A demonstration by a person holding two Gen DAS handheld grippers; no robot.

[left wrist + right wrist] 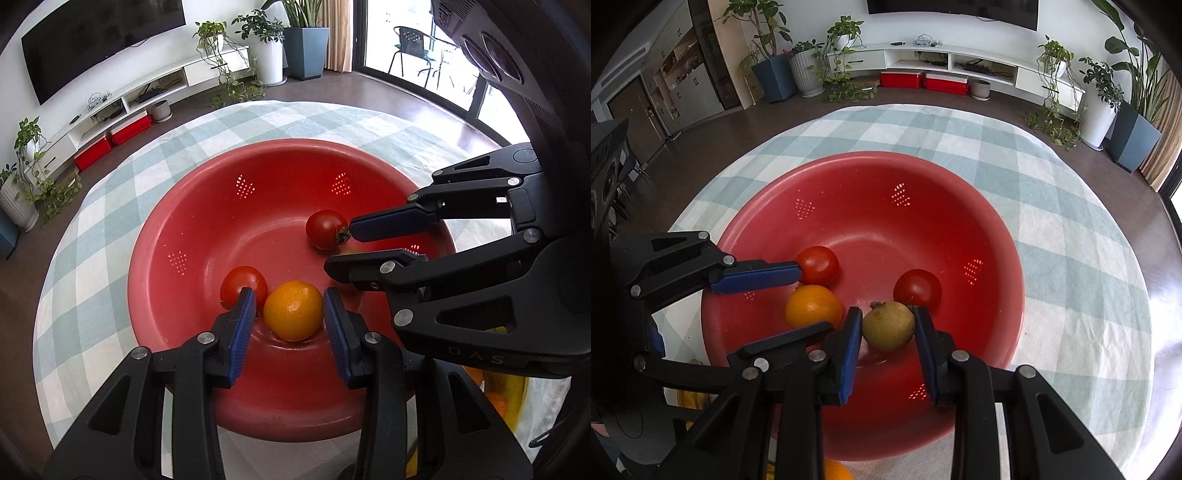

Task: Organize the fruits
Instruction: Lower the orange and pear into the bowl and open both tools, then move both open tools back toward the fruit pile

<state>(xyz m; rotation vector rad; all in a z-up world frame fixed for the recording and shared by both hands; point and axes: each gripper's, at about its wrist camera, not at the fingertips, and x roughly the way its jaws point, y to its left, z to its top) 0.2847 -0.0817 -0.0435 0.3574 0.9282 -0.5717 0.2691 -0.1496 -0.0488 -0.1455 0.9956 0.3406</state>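
1. The living room, with a wall television (953,9), a low white cabinet and potted plants, lies beyond the red bowl (864,173).
2. A checked cloth (1071,258) covers the table under the bowl.
3. Inside the bowl, the left gripper (290,310) stands open around the orange (293,311), pads just beside it, seemingly not yet pressing.
4. The right gripper (888,326) brackets a greenish-yellow fruit (888,326) beside the orange, pads at its sides; a firm grip cannot be told.
5. Two tomatoes (817,265) (917,288) lie farther in the bowl.
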